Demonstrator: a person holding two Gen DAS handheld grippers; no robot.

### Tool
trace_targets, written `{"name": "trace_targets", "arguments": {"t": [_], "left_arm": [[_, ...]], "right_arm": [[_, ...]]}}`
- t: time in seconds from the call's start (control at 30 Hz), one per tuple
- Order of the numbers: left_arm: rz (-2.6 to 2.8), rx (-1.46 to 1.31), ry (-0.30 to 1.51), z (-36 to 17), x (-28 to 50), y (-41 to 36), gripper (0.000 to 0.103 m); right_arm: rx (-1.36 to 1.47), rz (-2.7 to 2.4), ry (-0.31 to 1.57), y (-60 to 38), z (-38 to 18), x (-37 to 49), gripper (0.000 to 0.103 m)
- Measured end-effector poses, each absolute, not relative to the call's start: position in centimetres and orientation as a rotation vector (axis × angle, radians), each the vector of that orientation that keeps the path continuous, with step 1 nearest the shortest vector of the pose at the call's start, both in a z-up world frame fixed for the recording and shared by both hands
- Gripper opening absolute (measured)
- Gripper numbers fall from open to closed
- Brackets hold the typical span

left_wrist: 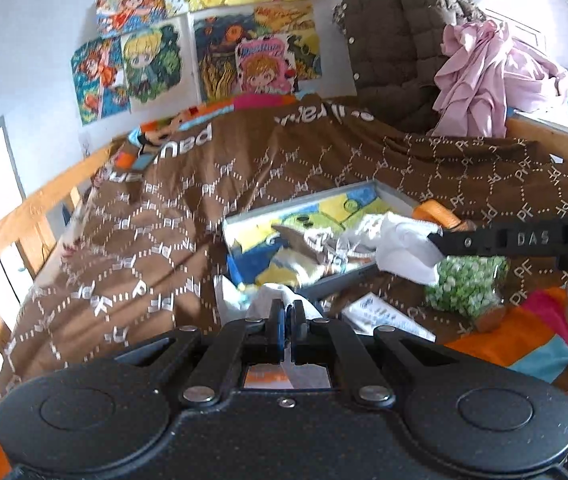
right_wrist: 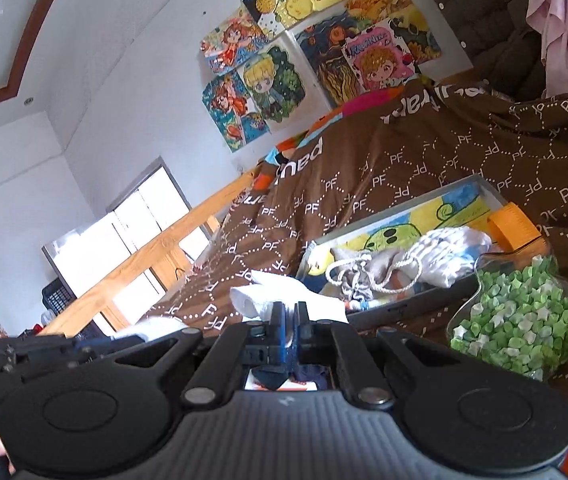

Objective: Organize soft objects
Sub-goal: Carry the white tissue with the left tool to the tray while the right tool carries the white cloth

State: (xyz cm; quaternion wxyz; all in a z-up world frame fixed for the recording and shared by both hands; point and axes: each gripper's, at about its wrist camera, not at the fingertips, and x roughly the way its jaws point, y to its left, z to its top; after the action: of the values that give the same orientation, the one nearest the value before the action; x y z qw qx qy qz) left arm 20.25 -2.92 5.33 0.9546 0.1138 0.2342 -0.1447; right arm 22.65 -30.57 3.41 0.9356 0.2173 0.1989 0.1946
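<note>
My left gripper [left_wrist: 287,314] is shut, with a white cloth [left_wrist: 262,300] bunched around its fingertips. It also shows at the lower left of the right wrist view, as the left gripper [right_wrist: 96,346] beside white fabric [right_wrist: 152,328]. My right gripper [right_wrist: 289,316] is shut on a rolled white sock [right_wrist: 256,300]. From the left wrist view, the right gripper [left_wrist: 433,236] reaches in from the right and pinches white fabric [left_wrist: 399,248] over the tray. I cannot tell whether the two white pieces are one item. The tray [right_wrist: 395,210] holds a grey drawstring pouch [right_wrist: 379,268] and white knitwear [right_wrist: 455,252].
A brown patterned quilt [left_wrist: 164,200] covers the bed, with a wooden rail [left_wrist: 24,216] along its left. A jar of green paper stars [right_wrist: 523,320] and an orange roll [right_wrist: 511,224] sit by the tray. A brown padded jacket [left_wrist: 395,48] and pink cloth [left_wrist: 479,80] are piled behind.
</note>
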Motion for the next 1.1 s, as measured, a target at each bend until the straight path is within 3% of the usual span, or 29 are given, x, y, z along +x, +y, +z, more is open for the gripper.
{"name": "trace_targets", "arguments": {"t": [0.57, 0.8, 1.1], "left_arm": [[-0.316, 0.2, 0.272, 10.4, 25.7, -8.0, 0.001], [-0.338, 0.188, 0.226, 8.8, 31.7, -10.5, 0.001], [-0.373, 0.073, 0.286, 4.1, 40.4, -12.5, 0.002]], "right_arm": [[0.361, 0.272, 0.293, -31.9, 4.4, 25.1, 0.004], [0.236, 0.183, 0.238, -32.1, 4.6, 31.1, 0.004], [0.242, 0.104, 0.307, -34.3, 2.2, 36.7, 0.004]]}}
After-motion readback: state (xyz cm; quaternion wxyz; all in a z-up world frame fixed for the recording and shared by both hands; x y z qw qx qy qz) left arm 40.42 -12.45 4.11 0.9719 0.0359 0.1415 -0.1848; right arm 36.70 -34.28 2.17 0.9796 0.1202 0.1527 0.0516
